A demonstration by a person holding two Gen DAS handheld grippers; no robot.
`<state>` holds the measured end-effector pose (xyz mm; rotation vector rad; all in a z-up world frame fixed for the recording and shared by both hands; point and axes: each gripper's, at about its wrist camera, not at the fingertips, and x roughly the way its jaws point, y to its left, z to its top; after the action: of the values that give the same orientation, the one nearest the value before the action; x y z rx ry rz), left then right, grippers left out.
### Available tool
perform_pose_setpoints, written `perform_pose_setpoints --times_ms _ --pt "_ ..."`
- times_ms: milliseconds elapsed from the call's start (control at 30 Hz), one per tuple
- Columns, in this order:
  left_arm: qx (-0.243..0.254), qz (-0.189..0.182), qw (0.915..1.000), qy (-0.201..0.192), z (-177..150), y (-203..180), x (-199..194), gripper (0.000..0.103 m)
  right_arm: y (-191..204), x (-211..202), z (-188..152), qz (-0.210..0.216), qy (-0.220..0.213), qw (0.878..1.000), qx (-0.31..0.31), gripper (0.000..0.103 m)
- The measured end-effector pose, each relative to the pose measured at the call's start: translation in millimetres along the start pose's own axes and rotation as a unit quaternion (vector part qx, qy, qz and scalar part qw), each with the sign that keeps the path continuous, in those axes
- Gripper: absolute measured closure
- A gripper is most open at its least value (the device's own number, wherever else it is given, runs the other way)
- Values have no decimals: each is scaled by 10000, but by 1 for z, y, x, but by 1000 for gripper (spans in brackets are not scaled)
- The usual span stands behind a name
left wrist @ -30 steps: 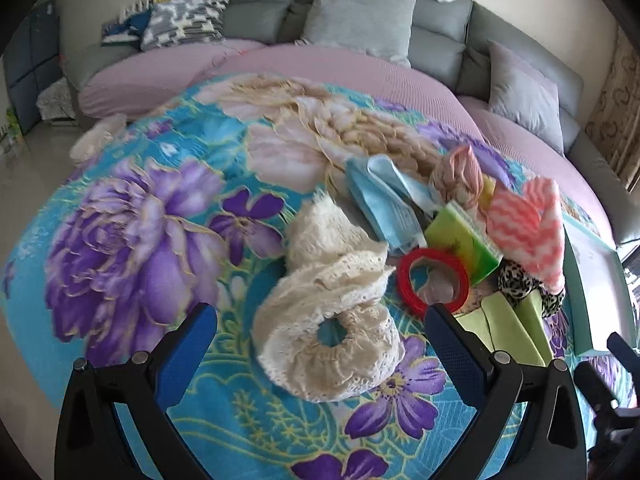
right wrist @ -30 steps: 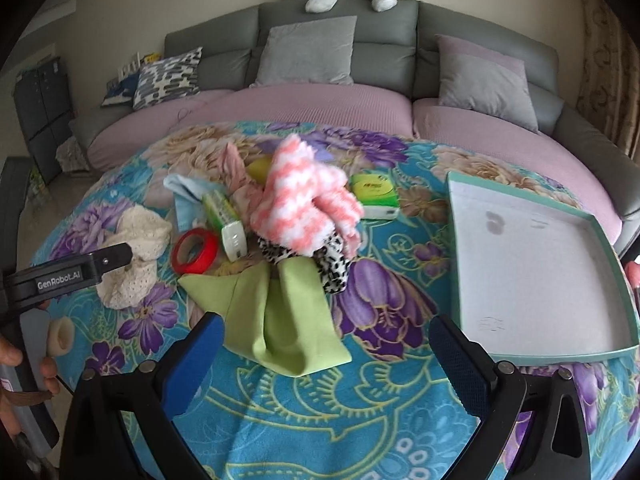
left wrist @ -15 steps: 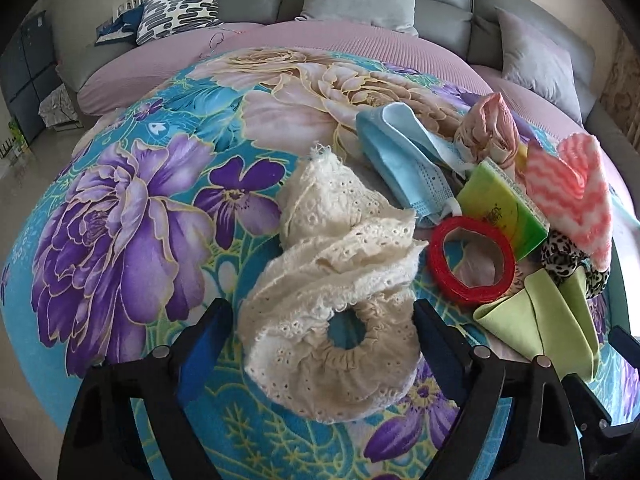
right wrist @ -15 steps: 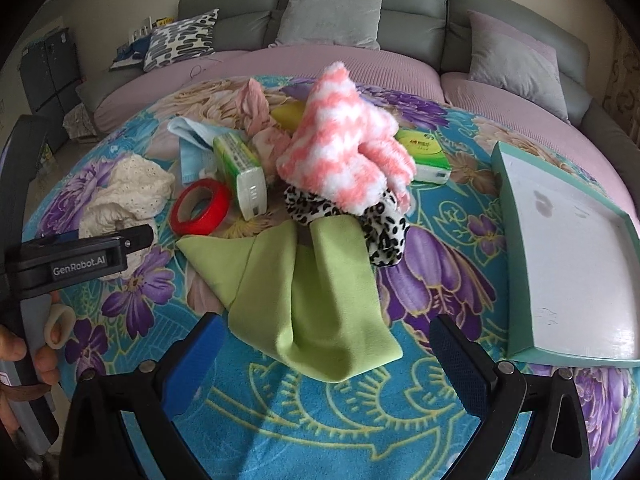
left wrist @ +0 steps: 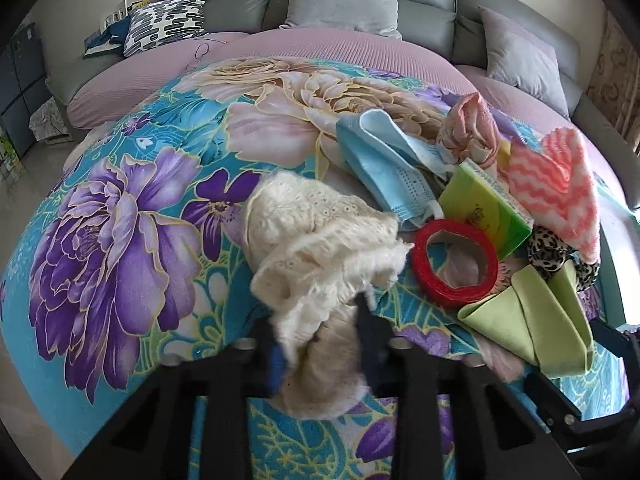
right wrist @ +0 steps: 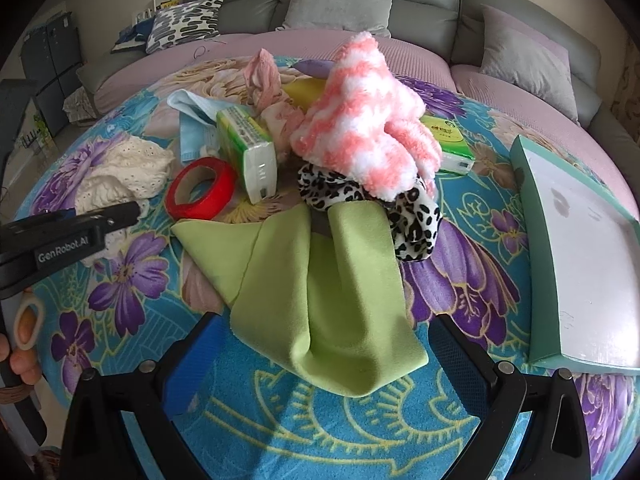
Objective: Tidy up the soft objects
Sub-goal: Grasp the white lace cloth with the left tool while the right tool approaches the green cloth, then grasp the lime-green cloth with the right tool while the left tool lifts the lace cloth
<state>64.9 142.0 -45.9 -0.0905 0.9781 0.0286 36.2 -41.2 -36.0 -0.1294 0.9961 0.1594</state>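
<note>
cream lace fabric (left wrist: pixel 320 240), lying near the left edge of the floral table (left wrist: pixel 120 240), is bunched between the left gripper (left wrist: pixel 320 336) whose jaws have just closed on it, so lift slowly, while the right gripper (right wrist: pixel 320 356) hangs spread above the green cloth (right wrist: pixel 320 280).

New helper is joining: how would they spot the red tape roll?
On the floral blanket, look at the heap's left side. The red tape roll lies between the cream lace cloth and the green tissue pack, the only rigid red ring.
</note>
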Motion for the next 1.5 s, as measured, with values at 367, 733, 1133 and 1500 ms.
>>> perform_pose_setpoints --times_ms 367,733,1133,1500 --pt "-98 -208 9987 -444 11 0 -40 87 3 10 7 -7 -59 10000 -59 0" --pt "35 -204 9986 -489 12 -11 -52 87 4 4 5 221 -245 9994 -122 26" --pt "160 -188 9987 -438 13 -23 -60 87 -11 -7 3 453 -309 9983 201 79" --pt "419 -196 9967 -667 21 -49 -89 87 -33 -48 1 732 -705 9937 472 93"
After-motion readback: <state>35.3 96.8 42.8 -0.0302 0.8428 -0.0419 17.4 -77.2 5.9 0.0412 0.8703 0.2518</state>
